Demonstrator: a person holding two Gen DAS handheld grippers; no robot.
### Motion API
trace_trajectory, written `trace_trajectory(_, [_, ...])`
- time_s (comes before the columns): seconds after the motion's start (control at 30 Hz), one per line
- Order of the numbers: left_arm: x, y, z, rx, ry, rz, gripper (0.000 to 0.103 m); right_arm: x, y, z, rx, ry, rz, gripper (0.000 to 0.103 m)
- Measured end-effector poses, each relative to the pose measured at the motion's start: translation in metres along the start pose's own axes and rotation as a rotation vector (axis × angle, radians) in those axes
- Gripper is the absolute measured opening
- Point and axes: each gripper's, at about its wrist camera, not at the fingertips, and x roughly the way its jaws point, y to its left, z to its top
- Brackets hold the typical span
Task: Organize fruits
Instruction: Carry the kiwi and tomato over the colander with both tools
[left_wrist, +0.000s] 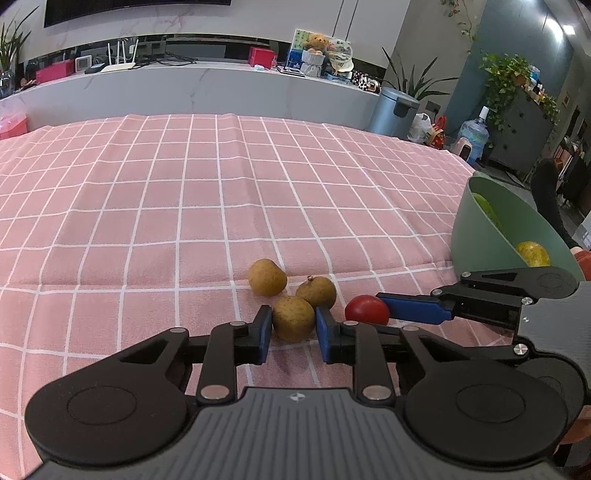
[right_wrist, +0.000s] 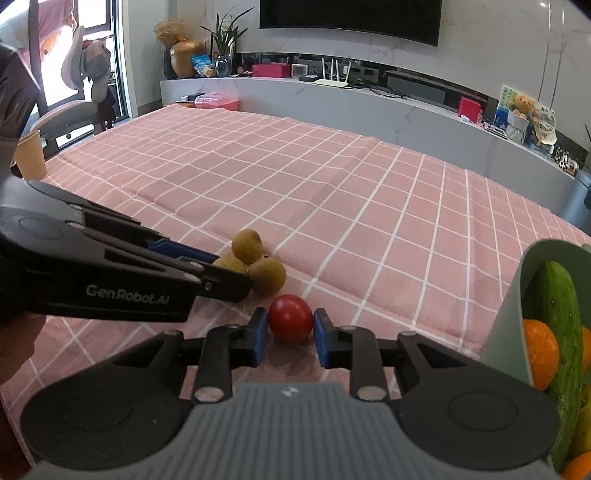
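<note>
Three small brown round fruits lie clustered on the pink checked cloth. My left gripper is shut on the nearest brown fruit, its blue pads pressing both sides. The other two brown fruits rest just beyond it. In the right wrist view my right gripper is shut on a red tomato-like fruit that sits on the cloth. That red fruit shows to the right in the left wrist view, with a right gripper finger beside it. The left gripper reaches in from the left.
A green bowl stands at the right near the table edge, holding a cucumber, oranges and a yellow fruit. A paper cup stands at the table's far left corner. Pink cloth stretches beyond the fruits.
</note>
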Motion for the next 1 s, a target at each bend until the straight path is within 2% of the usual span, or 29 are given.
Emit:
trace_trajectory(0.2, [-0.013,-0.002,-0.001,-0.029,-0.008,-0.014,0.028,-0.011,0.001,0.002,0.003,-0.004,-0.008,0.022])
trace_trajectory(0.43, [-0.038,-0.017,0.004,-0.040,-0.038,-0.044,0.028,-0.048,-0.002,0.006,0.023,-0.023,-0.029,0.022])
trace_trajectory(0.77, [-0.059,-0.061,0.020,-0.006,-0.055,-0.101,0.028,-0.115,-0.030,0.011,0.049,-0.043,-0.110,0.022])
trace_trajectory(1.0, [-0.058,-0.108,0.038,0.068,-0.045,-0.153,0.028,-0.153,-0.065,0.002,0.065,-0.020,-0.194,0.022])
